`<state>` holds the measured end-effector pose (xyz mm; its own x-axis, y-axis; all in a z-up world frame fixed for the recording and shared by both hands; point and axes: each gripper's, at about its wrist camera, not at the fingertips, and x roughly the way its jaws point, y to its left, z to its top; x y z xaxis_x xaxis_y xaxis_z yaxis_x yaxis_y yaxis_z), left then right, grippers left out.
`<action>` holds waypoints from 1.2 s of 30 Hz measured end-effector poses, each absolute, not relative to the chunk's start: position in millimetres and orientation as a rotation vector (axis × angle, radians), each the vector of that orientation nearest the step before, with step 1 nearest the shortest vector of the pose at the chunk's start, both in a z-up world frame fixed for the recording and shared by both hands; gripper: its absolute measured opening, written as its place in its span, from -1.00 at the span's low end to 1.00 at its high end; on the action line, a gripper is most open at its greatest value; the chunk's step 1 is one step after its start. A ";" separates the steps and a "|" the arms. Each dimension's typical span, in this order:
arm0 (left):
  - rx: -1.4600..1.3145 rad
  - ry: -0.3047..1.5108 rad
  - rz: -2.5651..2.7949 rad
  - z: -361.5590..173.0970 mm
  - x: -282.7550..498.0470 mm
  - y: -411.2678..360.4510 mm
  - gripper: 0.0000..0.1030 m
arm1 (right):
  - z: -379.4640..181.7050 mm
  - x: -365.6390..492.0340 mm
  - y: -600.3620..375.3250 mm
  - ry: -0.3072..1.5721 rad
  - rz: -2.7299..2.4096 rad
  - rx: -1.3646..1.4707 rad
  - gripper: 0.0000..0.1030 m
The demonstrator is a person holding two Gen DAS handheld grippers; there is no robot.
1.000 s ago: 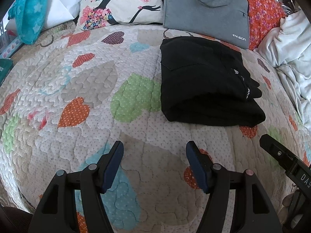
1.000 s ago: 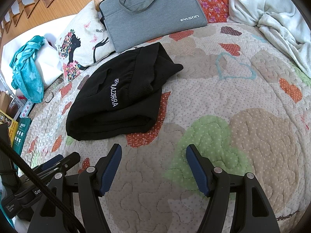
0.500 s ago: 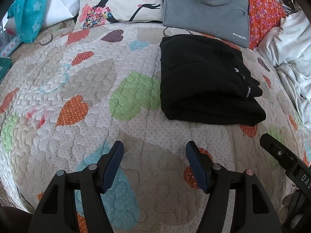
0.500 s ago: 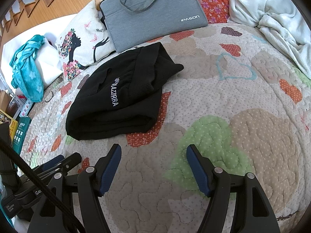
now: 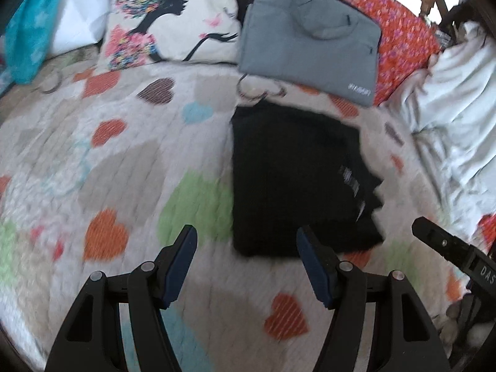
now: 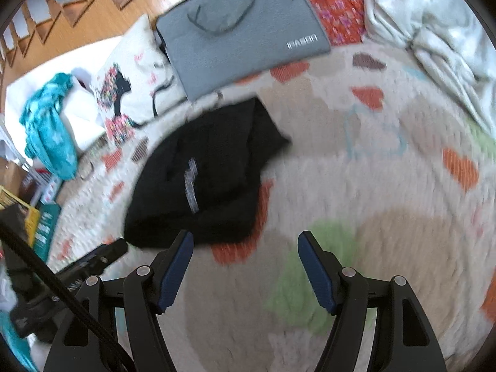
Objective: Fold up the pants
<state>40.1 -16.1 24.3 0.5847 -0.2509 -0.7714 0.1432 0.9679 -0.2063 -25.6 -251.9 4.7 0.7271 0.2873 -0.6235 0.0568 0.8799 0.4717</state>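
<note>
The black pants (image 5: 294,179) lie folded into a compact bundle with white lettering on the heart-patterned quilt (image 5: 124,161). In the left wrist view my left gripper (image 5: 246,263) is open and empty, just in front of the bundle's near edge. In the right wrist view the pants (image 6: 210,179) lie left of centre and my right gripper (image 6: 245,266) is open and empty, close to their near right corner. Each view shows the other gripper at its edge: the right one (image 5: 449,248) and the left one (image 6: 93,260). Both views are motion-blurred.
A grey laptop bag (image 5: 310,46) and a printed pillow (image 5: 167,21) lie behind the pants. A white blanket (image 5: 458,117) is bunched at the right, a teal cloth (image 6: 49,130) at the left. Boxes (image 6: 34,223) stand off the bed's left edge.
Both grippers have moved forward toward the folded pants, which now sit closer to the fingertips. The views have become blurred. Both stay open.
</note>
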 end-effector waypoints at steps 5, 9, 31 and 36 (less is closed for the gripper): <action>-0.217 0.969 -0.305 22.1 98.6 -16.5 0.34 | 18.2 32.7 -269.2 0.823 0.187 0.534 0.59; -0.286 1.027 -0.325 5.9 137.3 -13.1 0.34 | -8.2 72.8 -277.2 0.893 0.191 0.659 0.59; -0.370 1.028 -0.453 -3.7 220.3 -48.1 0.11 | -6.4 161.1 -250.6 0.784 0.365 0.658 -0.22; -0.464 1.123 -0.456 -24.6 236.0 -36.5 0.25 | -32.9 177.3 -259.1 0.845 0.265 0.634 0.10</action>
<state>236.0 -36.5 -24.6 0.3633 -0.5640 -0.7415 0.1124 0.8166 -0.5661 177.3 -259.1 -32.9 0.6451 0.4580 -0.6116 0.0272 0.7862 0.6174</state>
